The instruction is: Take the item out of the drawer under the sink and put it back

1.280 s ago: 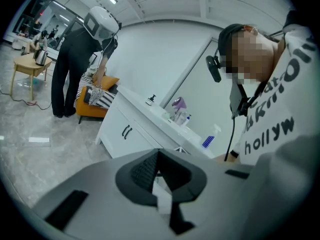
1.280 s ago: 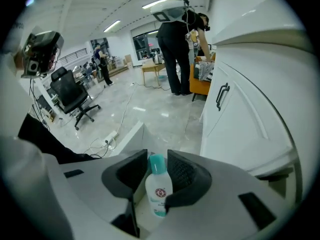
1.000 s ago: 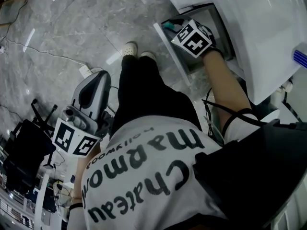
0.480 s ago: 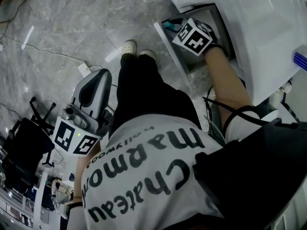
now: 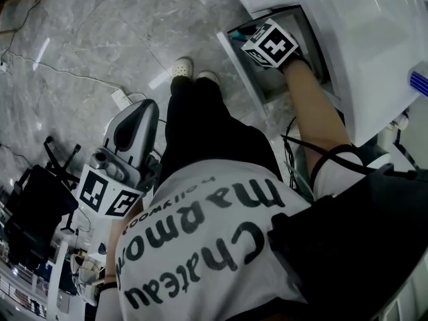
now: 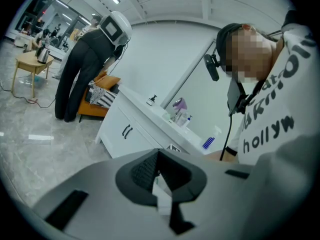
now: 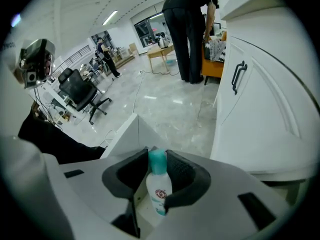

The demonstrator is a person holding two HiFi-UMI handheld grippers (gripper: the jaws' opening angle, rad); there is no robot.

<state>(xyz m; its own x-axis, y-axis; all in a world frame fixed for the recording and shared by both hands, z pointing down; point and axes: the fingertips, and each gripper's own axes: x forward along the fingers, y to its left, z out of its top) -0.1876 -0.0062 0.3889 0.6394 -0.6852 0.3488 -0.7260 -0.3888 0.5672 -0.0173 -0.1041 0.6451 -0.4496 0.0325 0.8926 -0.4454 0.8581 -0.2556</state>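
Only right claw's (image 7: 156,156) view shows just-widened jaws flanking bottle (image 7: 159,188), perhaps gripping.

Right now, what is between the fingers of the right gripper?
A small teal-capped bottle sits between the right gripper's fingers, which have just been opening; the right gripper view shows it. Whether they press it is unclear.

The bottle (image 7: 159,186) is shown in white with a teal cap and a small red round emblem. Beside the white drawer (image 5: 239,71), the floor (image 5: 100,39) is veined in grey marble, and a white shirt (image 5: 200,246) printed with black lettering is worn over black trousers (image 5: 194,126).
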